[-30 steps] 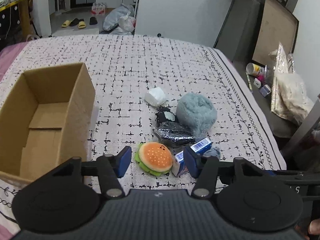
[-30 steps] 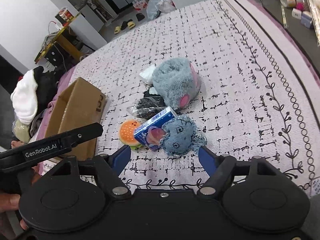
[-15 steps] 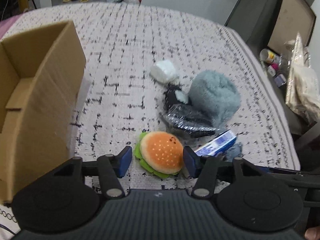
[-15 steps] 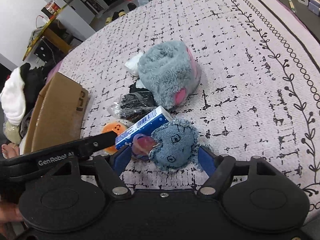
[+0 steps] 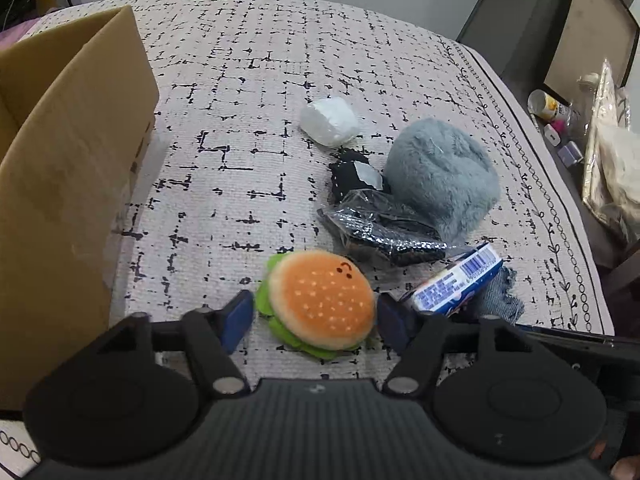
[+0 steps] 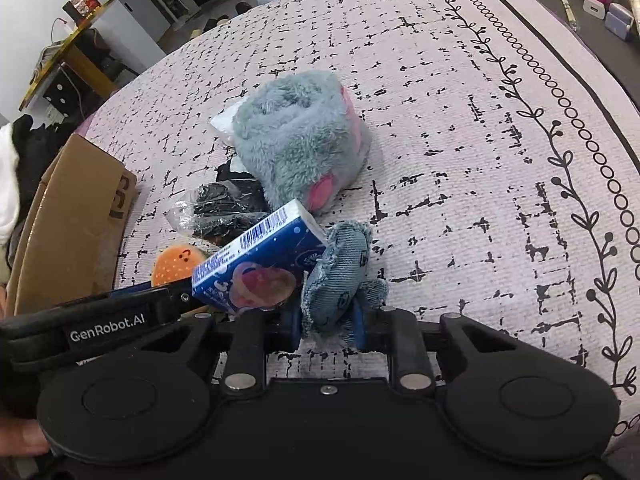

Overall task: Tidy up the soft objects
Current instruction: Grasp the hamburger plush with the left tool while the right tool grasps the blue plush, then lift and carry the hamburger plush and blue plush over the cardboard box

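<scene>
While the right claw [image 6: 326, 322] pinches the denim plush [image 6: 340, 272], the left claw [image 5: 314, 320] gapes around the burger plush [image 5: 320, 298].

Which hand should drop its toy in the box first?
Left: its gripper straddles the burger right beside the box, though still open. The right grips the denim toy, farther away.

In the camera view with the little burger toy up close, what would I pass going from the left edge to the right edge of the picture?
Cardboard box → burger plush → blue carton → denim toy → clutter beside the bed. The grey fluffy toy and black wrapped bundle lie farther back, overlapping that order.
</scene>
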The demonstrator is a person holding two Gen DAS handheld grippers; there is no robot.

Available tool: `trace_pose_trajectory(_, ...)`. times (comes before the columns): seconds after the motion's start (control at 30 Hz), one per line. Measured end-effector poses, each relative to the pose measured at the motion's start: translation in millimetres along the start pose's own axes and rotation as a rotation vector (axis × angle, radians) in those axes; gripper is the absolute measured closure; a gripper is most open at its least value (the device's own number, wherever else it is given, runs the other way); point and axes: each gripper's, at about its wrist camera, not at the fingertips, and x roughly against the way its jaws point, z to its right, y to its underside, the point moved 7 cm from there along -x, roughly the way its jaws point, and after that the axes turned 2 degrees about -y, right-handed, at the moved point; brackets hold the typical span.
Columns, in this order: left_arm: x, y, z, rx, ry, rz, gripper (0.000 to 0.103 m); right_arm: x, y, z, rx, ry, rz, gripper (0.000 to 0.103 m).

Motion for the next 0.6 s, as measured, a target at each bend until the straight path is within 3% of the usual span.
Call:
trace_pose_trajectory(0.03,1,0,0,0.005,0.008,0.0,0.052,1,0,1,0.0,-0.001,-0.001,0.081)
trace_pose_trajectory(0.2,8,3,3,0.005,0.05,0.01,0.067,10,2,1,-0.002,-0.002,-0.001,0.082)
trace_pose_trajectory(0.6,57,-1,-1,0.001,0.067,0.102,0.068,50,6,-12,0.023,0.015,0.041,0.083)
